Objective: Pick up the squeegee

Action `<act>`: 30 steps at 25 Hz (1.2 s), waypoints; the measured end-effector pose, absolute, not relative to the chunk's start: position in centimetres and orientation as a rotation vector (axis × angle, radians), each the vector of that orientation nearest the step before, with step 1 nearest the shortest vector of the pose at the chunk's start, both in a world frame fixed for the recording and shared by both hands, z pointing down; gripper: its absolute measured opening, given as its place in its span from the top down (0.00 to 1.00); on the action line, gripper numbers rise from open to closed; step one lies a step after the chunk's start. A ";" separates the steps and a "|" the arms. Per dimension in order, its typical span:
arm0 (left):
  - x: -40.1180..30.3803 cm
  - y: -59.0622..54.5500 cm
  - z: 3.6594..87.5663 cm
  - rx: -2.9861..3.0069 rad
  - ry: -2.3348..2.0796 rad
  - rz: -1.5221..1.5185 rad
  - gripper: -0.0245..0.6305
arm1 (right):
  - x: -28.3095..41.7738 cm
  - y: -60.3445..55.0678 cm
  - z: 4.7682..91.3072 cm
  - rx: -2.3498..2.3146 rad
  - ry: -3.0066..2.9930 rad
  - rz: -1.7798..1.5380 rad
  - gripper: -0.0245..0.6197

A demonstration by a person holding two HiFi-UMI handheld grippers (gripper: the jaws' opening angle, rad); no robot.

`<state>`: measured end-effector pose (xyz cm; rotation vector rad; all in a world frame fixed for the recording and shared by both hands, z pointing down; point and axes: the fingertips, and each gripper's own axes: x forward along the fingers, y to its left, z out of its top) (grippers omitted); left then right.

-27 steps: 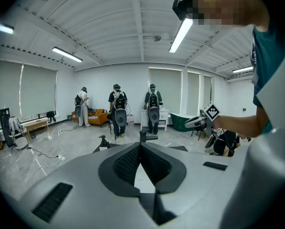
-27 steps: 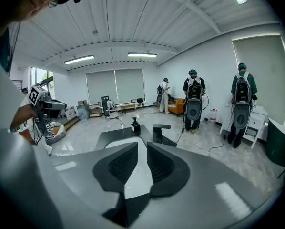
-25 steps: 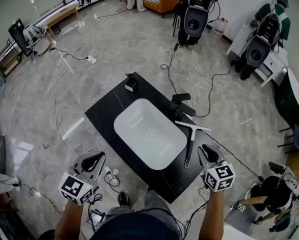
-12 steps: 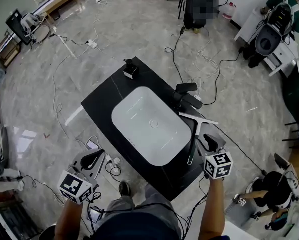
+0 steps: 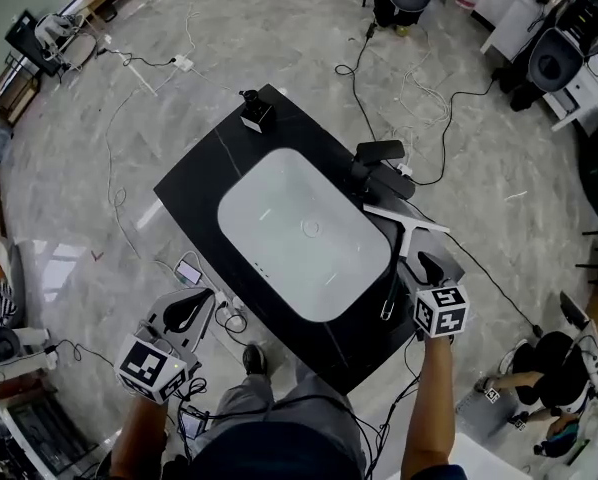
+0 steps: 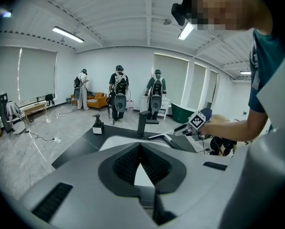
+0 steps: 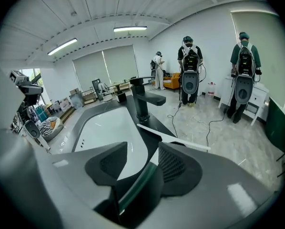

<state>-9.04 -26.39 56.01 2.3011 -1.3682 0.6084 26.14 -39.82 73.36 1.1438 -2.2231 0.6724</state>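
The squeegee lies on the black counter (image 5: 194,193) right of the sink, its white blade (image 5: 407,219) near the faucet and its dark handle (image 5: 394,283) running toward me. My right gripper (image 5: 426,266) hangs low over that handle. In the right gripper view the jaws are opening; the dark green handle (image 7: 137,190) passes between them close to the right pad, and the blade (image 7: 173,140) lies just ahead. My left gripper (image 5: 187,311) hovers off the counter's near left edge, shut (image 6: 140,146) with nothing in it.
A white sink (image 5: 304,233) fills the counter's middle, with a black faucet (image 5: 379,163) at its right and a soap dispenser (image 5: 254,111) at the far corner. Cables and a phone (image 5: 190,271) lie on the floor. People with backpack rigs (image 7: 190,75) stand beyond.
My right gripper has sunk and advanced onto the squeegee handle. The left gripper has dropped a little beside the counter. The head view has tilted, so the counter sits higher in frame.
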 end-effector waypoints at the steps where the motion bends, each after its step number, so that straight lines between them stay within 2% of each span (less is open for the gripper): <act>1: -9.0 -26.4 56.3 2.296 -1.368 0.610 0.95 | 26.3 -39.9 74.0 1.142 -2.214 0.682 0.63; 17: -7.6 -27.1 58.8 2.243 -1.340 0.687 0.95 | 26.8 -39.9 82.5 1.081 -2.114 0.848 0.58; 25: -7.9 -29.2 59.6 2.271 -1.347 0.656 0.95 | 27.5 -41.9 83.2 1.103 -2.090 0.885 0.57; 28: -8.8 -28.6 59.1 2.240 -1.372 0.670 0.95 | 26.9 -41.2 83.5 1.103 -2.073 0.921 0.62; 29: -9.1 -28.6 59.1 2.247 -1.378 0.675 0.95 | 27.0 -41.2 83.6 1.116 -2.063 0.940 0.69; 30: -9.3 -28.5 59.0 2.254 -1.383 0.673 0.95 | 27.0 -41.2 83.7 1.133 -2.052 0.966 0.72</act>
